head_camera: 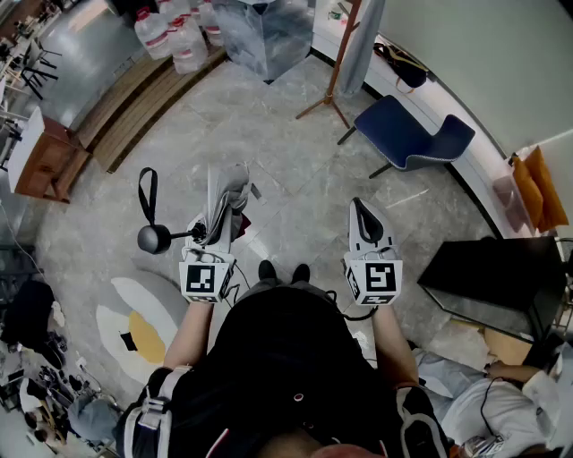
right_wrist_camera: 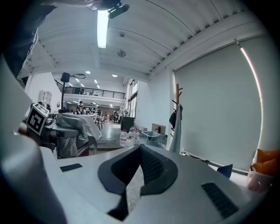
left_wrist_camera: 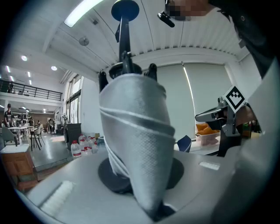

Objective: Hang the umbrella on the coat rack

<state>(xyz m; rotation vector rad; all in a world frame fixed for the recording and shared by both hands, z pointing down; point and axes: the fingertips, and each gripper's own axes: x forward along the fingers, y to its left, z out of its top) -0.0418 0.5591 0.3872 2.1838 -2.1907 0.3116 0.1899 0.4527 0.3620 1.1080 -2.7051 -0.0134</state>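
A folded grey umbrella (head_camera: 225,199) lies crosswise in my left gripper (head_camera: 218,234), which is shut on its fabric. Its black ball handle (head_camera: 152,239) and wrist strap (head_camera: 146,191) stick out to the left. In the left gripper view the umbrella (left_wrist_camera: 135,140) fills the middle, standing up between the jaws with the handle (left_wrist_camera: 125,9) at the top. My right gripper (head_camera: 366,215) is level beside it, shut and holding nothing. The wooden coat rack (head_camera: 333,85) stands far ahead by the wall with a grey garment on it; in the right gripper view the coat rack (right_wrist_camera: 177,114) is right of centre.
A blue chair (head_camera: 414,136) stands right of the rack. Water bottles (head_camera: 175,38) and a clear bin (head_camera: 264,36) sit at the back. A wooden desk (head_camera: 45,161) is at left, a black table (head_camera: 501,268) at right, and a seated person (head_camera: 488,407) at lower right.
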